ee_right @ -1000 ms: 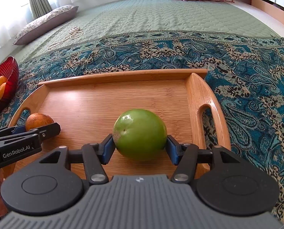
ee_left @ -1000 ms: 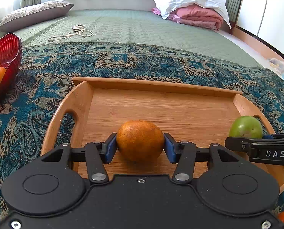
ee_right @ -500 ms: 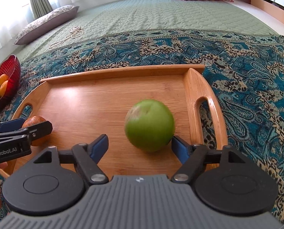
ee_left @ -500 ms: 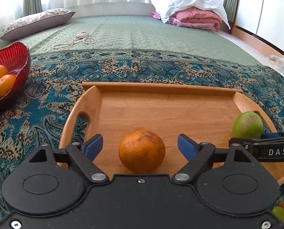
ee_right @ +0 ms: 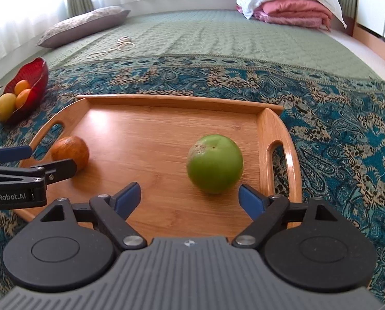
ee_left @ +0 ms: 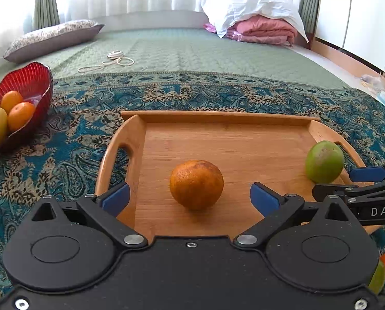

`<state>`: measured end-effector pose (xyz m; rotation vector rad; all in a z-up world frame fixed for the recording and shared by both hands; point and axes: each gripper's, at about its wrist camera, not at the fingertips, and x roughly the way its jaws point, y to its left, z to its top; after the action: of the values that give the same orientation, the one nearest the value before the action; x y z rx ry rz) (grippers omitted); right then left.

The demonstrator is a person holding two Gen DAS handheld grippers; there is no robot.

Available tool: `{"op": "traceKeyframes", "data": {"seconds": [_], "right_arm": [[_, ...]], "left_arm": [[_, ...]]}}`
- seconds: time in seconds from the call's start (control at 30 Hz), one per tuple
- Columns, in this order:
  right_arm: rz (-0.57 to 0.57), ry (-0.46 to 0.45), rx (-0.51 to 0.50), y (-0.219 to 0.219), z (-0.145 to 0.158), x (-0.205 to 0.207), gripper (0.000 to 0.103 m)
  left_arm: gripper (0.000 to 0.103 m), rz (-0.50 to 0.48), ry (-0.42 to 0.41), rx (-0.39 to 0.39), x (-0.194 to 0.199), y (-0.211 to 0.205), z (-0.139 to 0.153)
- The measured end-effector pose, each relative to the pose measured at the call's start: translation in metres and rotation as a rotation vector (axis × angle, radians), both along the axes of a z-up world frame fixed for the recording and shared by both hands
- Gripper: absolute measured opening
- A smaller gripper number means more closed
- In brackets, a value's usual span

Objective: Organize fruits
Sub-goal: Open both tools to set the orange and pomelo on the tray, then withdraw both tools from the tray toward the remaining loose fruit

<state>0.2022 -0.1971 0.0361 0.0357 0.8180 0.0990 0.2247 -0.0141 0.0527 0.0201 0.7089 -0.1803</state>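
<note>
left gripper (ee_left: pixel 190 197): jaws spread wide, holding nothing; blue pads sit either side of the orange, apart from it.
right gripper (ee_right: pixel 190 196): jaws wide open, empty; the right pad is just beside the green fruit, contact can't be confirmed.
orange (ee_left: pixel 196 184): rests on the tray floor, near-left part, free of both pads.
green fruit (ee_right: pixel 215 163): rests on the tray floor, near-right part, close to the right handle wall; looks like a green apple or guava, can't tell which.
wooden tray (ee_right: pixel 166 100): lies flat on the patterned blanket; raised rims and handle walls likely keep round fruit from rolling off.
why so placed: judged as two fruits set down side by side on the tray, one per gripper, well apart so the claws don't clash.
red bowl (ee_left: pixel 35 77): far left on the blanket, off the tray; holds two oranges and a yellow fruit. Probably the stock of fruit for sorting.
more fruit: an orange and a green piece at the near-right edge of the left view, partly hidden by the gripper body.
patterned blanket (ee_right: pixel 334 129): soft, uneven base; tray may rock if pushed.
in the way: each gripper's finger reaches into the other's view near the tray's front edge; the tray handles flank both fruits.
background: cord (ee_left: pixel 109 60), pillow (ee_left: pixel 53 38) and folded bedding, far and clear of the work.
</note>
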Motion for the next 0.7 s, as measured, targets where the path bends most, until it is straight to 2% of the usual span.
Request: {"op": "traceKeyframes", "data": {"seconds": [0.4,0.7], "right_arm": [[0.046,-0.068,-0.004,0.012,0.002,-0.039,0.099],[0.062,-0.174,-0.056,0.025,-0.002,-0.075,0.099]], "left_arm": [[0.103,-0.006,-0.03,-0.002,-0.037,0.01,0.001],[0.103,0.002,-0.073,0.0,-0.072,0.018,0.001]]}}
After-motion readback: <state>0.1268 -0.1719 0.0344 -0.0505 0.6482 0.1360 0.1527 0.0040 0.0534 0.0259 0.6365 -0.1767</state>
